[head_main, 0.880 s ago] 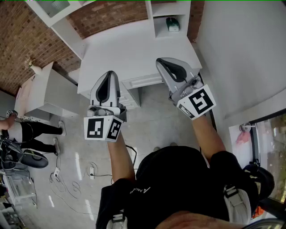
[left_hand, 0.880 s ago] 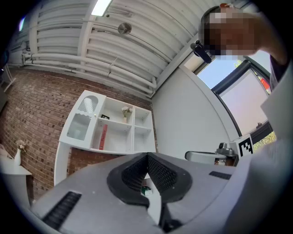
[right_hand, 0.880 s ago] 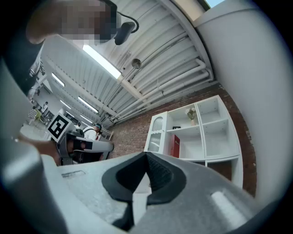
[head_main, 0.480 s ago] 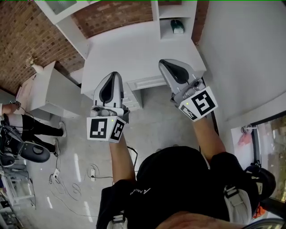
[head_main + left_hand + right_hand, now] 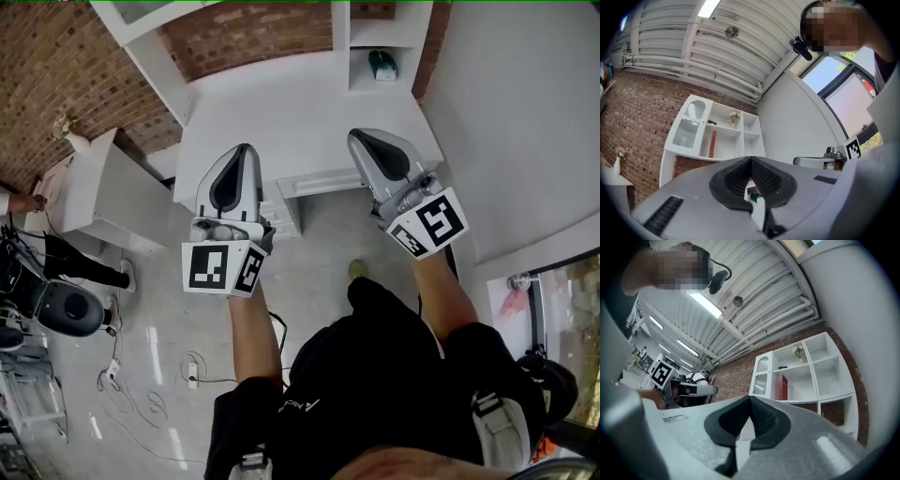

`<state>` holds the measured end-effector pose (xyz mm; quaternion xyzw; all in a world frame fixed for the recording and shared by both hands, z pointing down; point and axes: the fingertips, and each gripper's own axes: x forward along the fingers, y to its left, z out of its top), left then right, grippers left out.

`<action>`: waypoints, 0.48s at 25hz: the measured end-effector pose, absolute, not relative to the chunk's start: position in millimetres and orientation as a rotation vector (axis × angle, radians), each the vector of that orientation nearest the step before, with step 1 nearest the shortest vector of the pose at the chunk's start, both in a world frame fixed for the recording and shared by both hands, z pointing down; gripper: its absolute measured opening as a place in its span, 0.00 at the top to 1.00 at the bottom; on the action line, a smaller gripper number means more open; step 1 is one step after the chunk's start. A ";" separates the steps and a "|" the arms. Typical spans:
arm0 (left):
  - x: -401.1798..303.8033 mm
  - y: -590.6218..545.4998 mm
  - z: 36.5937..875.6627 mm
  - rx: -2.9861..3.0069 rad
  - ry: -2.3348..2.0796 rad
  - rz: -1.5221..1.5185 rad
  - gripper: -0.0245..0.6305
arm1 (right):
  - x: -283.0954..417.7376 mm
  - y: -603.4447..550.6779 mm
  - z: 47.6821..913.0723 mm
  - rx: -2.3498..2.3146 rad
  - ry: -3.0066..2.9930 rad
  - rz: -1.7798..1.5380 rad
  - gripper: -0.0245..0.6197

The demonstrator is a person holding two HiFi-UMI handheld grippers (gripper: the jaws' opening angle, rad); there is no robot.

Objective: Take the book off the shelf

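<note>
The book (image 5: 712, 144), red, stands upright in a middle compartment of the white shelf unit (image 5: 741, 137), well apart from both grippers. The left gripper (image 5: 240, 155) is held before the white desk (image 5: 281, 103), jaws pressed together on nothing. The right gripper (image 5: 366, 141), beside it, is likewise closed and empty.

shelf (image 5: 389, 36) cropped at top, book (image 5: 712, 143) title seemingly too small
</note>
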<state>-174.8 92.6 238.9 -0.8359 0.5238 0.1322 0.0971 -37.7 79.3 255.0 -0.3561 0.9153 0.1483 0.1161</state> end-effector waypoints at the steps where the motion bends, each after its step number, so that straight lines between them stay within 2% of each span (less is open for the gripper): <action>1: -177.6 86.3 239.3 -2.466 1.557 0.390 0.96 | -39.1 72.9 256.0 -1.037 2.677 0.437 0.96; 12: -192.5 -47.4 224.7 -2.386 1.619 0.351 0.96 | -49.7 -60.0 246.4 -0.984 2.652 0.515 0.96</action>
